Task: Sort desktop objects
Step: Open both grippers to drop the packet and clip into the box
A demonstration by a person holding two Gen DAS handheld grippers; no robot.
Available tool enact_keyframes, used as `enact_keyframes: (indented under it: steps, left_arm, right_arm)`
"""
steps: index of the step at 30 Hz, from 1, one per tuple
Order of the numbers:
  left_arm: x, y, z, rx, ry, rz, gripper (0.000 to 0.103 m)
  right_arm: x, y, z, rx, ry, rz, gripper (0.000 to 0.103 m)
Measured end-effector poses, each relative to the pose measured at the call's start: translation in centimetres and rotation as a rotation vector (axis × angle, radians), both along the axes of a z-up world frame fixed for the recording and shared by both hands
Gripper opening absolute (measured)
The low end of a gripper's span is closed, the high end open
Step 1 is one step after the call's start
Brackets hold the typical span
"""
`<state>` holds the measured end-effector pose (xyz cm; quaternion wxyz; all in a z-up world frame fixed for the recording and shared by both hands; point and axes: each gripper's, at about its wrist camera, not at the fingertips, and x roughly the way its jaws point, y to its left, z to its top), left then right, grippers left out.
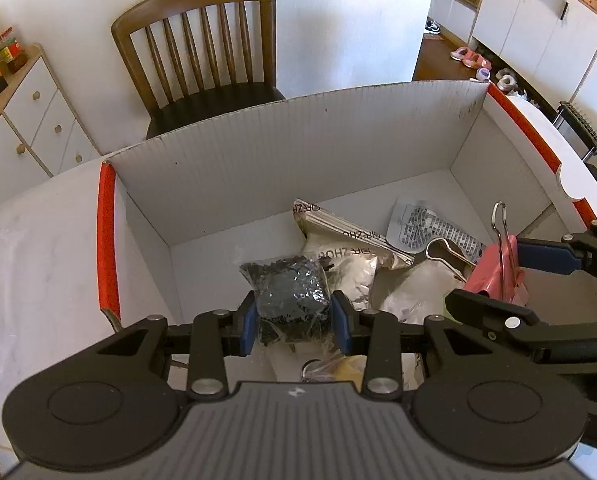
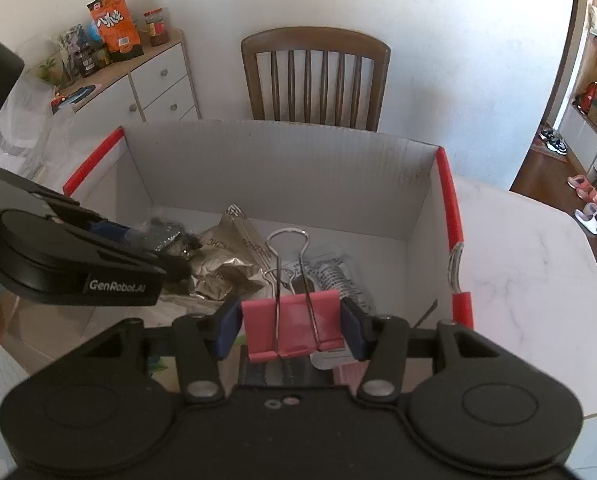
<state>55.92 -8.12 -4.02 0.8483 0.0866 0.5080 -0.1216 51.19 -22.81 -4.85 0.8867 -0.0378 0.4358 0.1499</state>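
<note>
Black bag (image 1: 290,300) of small dark pieces sits pinched between the left gripper (image 1: 294,322) pads, over the open white box (image 1: 258,152); silver packets (image 1: 350,248) lie on the box floor beyond.

Right wrist view: right gripper (image 2: 292,326) is clamped on a pink binder clip (image 2: 294,328), wire handles up, above the same box (image 2: 282,184).
</note>
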Motion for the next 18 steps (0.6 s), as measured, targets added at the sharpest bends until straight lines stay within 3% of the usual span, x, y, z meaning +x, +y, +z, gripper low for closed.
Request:
enact_keyframes:
  steps: [6, 8, 10, 18]
  left_arm:
    - [-0.1, -0.1, 0.2, 0.01, -0.004, 0.004, 0.038]
    - [-0.2, 0.0, 0.4, 0.004, -0.014, 0.009, 0.045]
    - [-0.2, 0.2, 0.8, -0.006, -0.021, 0.021, 0.063]
    - [-1.2, 1.1, 2.6, -0.033, -0.059, 0.031, 0.065]
  right_arm:
    - [0.1, 0.1, 0.0, -0.014, 0.0, -0.009, 0.052]
    - [0.1, 0.2, 0.1, -0.022, -0.004, -0.007, 0.052]
    - [-0.1, 0.2, 0.2, -0.028, -0.012, -0.005, 0.054]
    - [-1.0, -0.7, 1.9, -0.008, -0.043, -0.014, 0.058]
